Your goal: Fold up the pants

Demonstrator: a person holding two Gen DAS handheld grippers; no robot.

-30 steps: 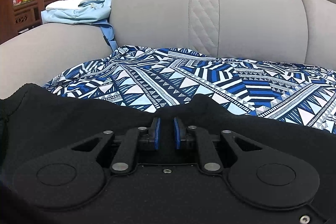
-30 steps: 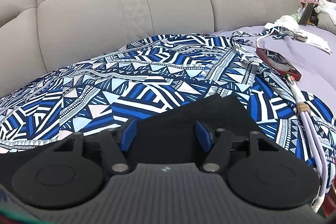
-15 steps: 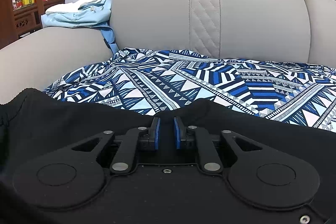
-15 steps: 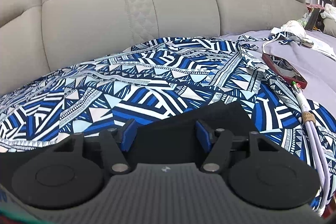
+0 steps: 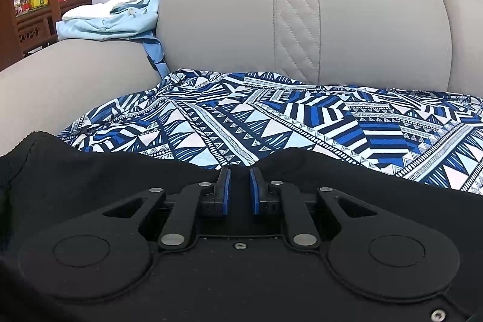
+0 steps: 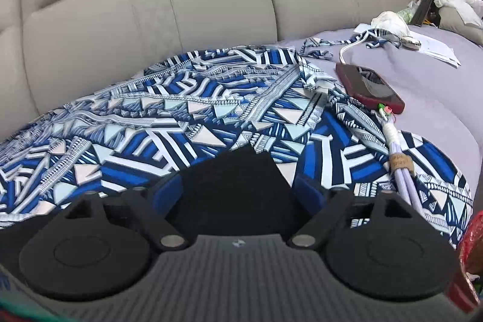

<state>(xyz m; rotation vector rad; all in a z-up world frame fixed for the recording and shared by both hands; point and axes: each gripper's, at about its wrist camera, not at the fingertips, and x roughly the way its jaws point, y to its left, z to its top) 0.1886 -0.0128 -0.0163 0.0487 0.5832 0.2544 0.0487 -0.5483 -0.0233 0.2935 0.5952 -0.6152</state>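
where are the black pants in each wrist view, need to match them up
Left wrist: black pants span the whole lower frame, bunched between the left gripper fingers.
Right wrist: black pants show at bottom center, a peak between the right gripper fingers.
Shared landmark: the blue patterned cloth beneath them.

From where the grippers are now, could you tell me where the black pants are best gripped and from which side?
I would take the black pants by the raised far corner that peaks between the right gripper's open fingers, coming in low from the near side. That point stands up off the patterned cloth, so the pads can close on it alone. The left gripper looks nearly closed on the far edge.
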